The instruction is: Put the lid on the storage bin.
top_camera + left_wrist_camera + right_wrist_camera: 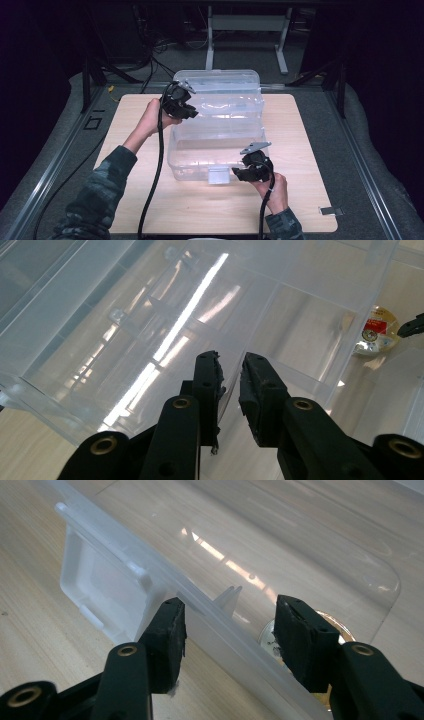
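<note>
so the clear plastic box (215, 150) sits mid-surface with its lid (225, 92) swung up at the far side; its long axis runs left to right across the wooden surface (310, 200). The left claw (192, 114) is up at the lid's left edge; in the left gripper view its jaws are pinched narrow on the thin clear wall of the lid (150, 340), so I'd say it's holding the lid there.

The right claw (240, 173) is at the box's near right corner, just beside the white latch (218, 175); in the right gripper view the jaws stand half wide, straddling the front rim (200, 610), pads not pressing on it. A small round thing with a red label (375, 332) lies inside the box, right behind that rim, so the right hand is way nearer to it; looks like reaching over the rim is what matters next.

Room's dark; grey carpet, cables and a metal stand (247, 35) behind.
</note>
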{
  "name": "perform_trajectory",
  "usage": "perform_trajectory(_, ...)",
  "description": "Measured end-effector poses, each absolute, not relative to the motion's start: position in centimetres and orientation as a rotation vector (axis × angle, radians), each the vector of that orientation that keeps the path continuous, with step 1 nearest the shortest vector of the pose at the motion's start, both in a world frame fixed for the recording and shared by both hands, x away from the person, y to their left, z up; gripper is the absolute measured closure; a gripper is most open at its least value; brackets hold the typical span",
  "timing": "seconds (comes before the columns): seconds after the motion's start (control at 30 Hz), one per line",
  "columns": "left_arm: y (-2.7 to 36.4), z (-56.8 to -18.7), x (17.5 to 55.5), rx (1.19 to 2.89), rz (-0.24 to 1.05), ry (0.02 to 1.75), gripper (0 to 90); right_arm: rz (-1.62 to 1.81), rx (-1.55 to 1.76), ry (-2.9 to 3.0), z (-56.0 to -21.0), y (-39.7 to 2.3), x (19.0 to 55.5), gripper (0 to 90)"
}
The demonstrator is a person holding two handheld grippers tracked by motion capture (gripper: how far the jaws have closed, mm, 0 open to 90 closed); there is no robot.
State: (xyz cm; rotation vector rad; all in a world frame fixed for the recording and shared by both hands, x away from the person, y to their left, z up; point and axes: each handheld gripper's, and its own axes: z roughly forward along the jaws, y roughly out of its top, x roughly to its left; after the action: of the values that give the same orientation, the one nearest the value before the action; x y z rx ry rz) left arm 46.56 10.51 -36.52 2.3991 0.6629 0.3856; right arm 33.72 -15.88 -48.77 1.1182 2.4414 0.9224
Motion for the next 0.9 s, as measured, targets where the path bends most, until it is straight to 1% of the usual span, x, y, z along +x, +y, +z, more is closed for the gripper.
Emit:
perform_trajectory(0.23,10.3,-36.5,46.4,2.396,0.383,0.648,76.2,0.94,1.126,2.406,-49.0,-15.5,34.2,47.0)
perform_trajectory(0.3,10.4,-36.5,46.4,2.394,0.372,0.641,76.1,0.961,1.14,2.409,-49.2,-15.6,34.5,45.8)
perform_trajectory(0.57,10.5,-36.7,45.9,2.389,0.398,0.636,75.6,0.965,1.141,2.407,-49.3,-15.4,34.6,45.3)
perform_trajectory(0.9,11.3,-37.1,45.1,2.322,0.404,0.664,75.1,0.965,1.126,2.411,-49.3,-15.5,35.0,44.4)
